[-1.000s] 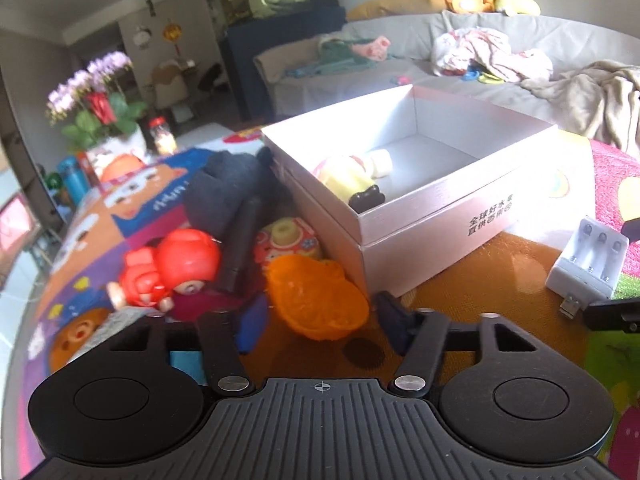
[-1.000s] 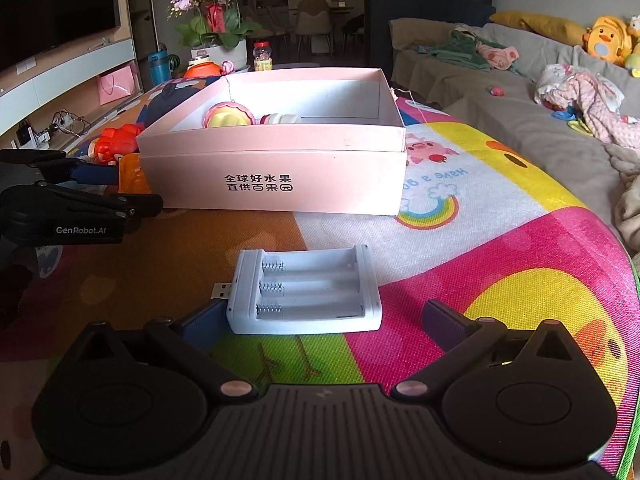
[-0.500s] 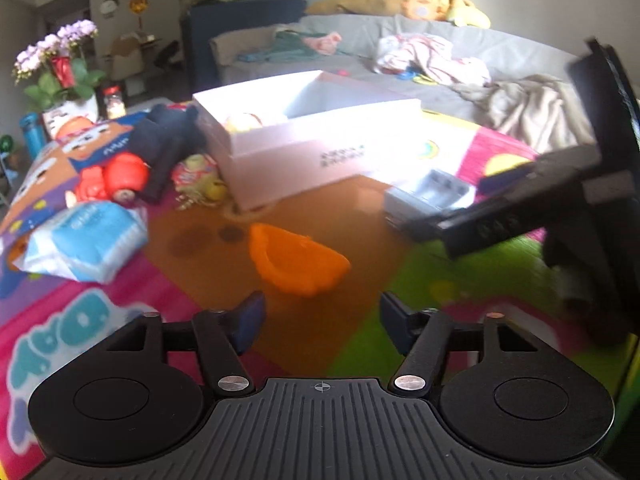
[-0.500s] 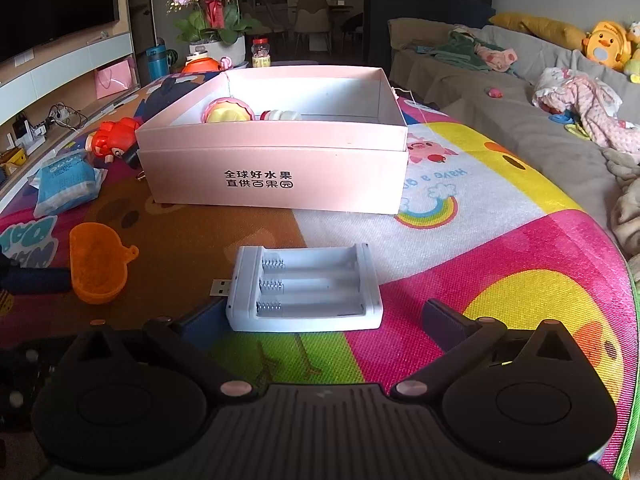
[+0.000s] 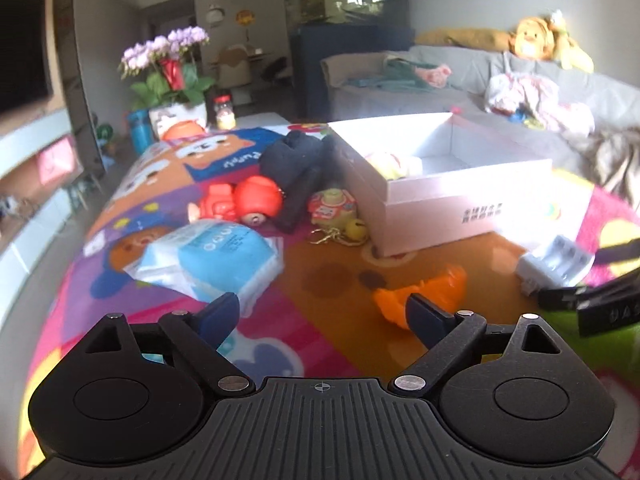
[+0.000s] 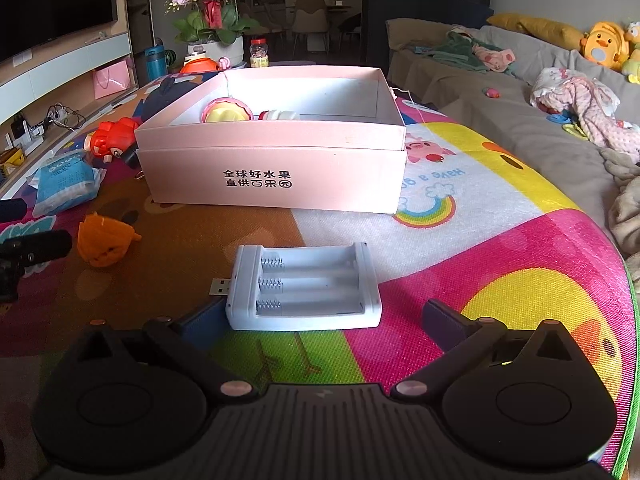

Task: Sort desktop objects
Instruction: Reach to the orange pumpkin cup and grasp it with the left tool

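Left gripper [image 5: 322, 314]: jaws have just been opening, now wide, nothing between them. It hovers over the mat [image 5: 332, 280] with the orange toy [image 5: 424, 294] lying loose just ahead on the right, blue tissue pack [image 5: 216, 258] ahead on the left. Right gripper [image 6: 320, 320]: spread wide, straddling the white battery charger [image 6: 304, 286], pads not pressing on it. Pink box [image 6: 276, 172] sits beyond, a couple of toys already inside. Step looks like re-approach for a pick. Next: centre the left jaws on the orange toy, close, carry to box; or right closes on the charger's short sides. Red figure [image 5: 240, 202] and keychain toy [image 5: 334, 208] beside the box not yet sorted
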Available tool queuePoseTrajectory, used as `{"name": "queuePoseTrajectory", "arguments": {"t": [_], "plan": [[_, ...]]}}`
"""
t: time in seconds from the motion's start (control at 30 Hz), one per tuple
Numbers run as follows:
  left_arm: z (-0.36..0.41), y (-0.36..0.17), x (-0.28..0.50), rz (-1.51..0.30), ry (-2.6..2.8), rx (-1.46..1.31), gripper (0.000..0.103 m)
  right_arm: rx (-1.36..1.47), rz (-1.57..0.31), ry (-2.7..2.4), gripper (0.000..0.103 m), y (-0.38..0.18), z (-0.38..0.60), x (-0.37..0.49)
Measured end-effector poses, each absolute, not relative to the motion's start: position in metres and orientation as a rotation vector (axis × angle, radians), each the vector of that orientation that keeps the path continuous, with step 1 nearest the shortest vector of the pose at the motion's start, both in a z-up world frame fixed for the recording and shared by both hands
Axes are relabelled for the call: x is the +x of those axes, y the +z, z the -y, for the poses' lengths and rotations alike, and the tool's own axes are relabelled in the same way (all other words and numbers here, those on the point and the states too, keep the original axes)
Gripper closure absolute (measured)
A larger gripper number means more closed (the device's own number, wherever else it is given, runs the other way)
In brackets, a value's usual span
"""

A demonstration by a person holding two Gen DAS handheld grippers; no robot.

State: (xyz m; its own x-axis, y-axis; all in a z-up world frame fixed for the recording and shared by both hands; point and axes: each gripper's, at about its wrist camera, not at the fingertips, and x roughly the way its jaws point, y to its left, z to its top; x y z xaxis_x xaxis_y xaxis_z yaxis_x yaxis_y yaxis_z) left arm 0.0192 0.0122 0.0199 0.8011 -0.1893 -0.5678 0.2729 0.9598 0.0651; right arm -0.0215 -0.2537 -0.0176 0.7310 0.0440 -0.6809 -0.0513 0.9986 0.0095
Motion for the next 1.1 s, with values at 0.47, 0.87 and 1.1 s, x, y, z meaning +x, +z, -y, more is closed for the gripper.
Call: {"name": "queuePoseTrajectory", "arguments": {"t": [0.47, 0.87, 1.1], "plan": [[0.037, 0.000, 0.015, -0.596, -0.442, 0.236, 0.008, -0.010, -0.749, 0.053, 0.000, -0.018, 0.254, -0.021], [0.040, -0.002, 0.009, -0.599, -0.461, 0.244, 0.038, -0.011, -0.749, 0.053, 0.000, -0.018, 0.254, -0.021], [0.025, -0.002, -0.027, -0.632, -0.433, 0.228, 0.029, -0.050, -0.757, 0.123, 0.000, -0.017, 0.247, -0.017]]}}
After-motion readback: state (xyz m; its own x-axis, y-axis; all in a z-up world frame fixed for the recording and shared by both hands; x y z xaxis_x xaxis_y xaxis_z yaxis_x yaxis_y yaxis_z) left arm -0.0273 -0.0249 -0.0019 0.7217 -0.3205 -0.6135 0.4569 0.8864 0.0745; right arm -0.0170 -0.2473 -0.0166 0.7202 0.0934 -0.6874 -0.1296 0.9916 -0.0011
